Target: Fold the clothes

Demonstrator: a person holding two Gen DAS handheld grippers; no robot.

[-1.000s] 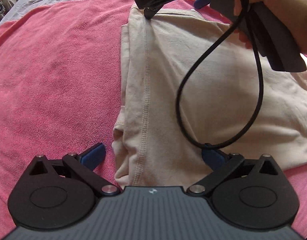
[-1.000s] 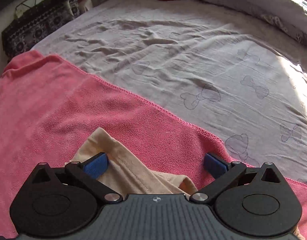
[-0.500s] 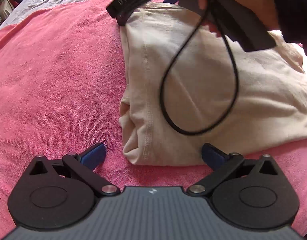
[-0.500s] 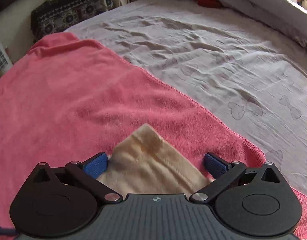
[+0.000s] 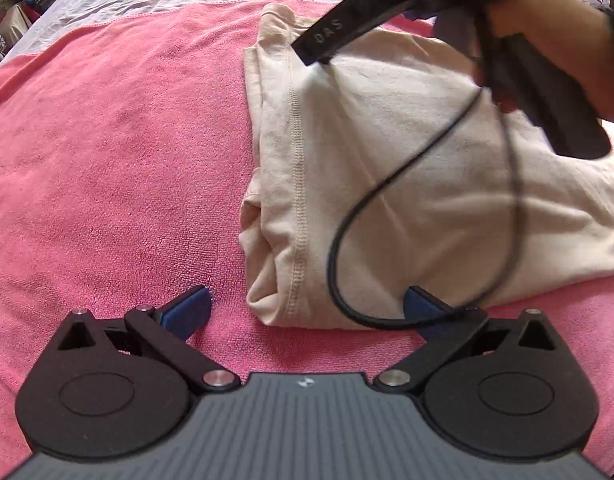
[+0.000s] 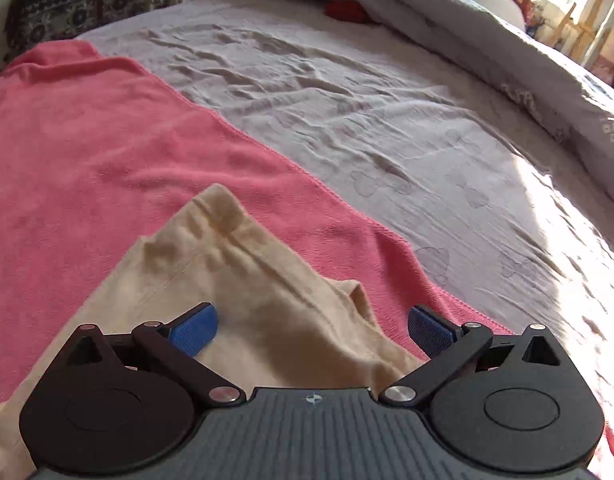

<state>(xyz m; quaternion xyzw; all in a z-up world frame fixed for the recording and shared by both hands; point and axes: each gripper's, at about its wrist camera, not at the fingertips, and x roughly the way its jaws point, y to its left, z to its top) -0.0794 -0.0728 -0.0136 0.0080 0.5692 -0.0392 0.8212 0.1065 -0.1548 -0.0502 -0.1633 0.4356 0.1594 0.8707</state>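
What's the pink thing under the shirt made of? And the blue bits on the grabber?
The pink towel looks like fluffy terry cloth: a fuzzy, matte nap. The beige garment seems soft knit cotton, with stitched seams. The blue pads look like rubbery plastic with a fine grid, though that's a guess.

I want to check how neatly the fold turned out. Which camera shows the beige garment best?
The left wrist view: the beige garment lies folded on the pink towel, its stitched seam and near edge visible. The right wrist view shows only one corner of it, close between the open fingers.
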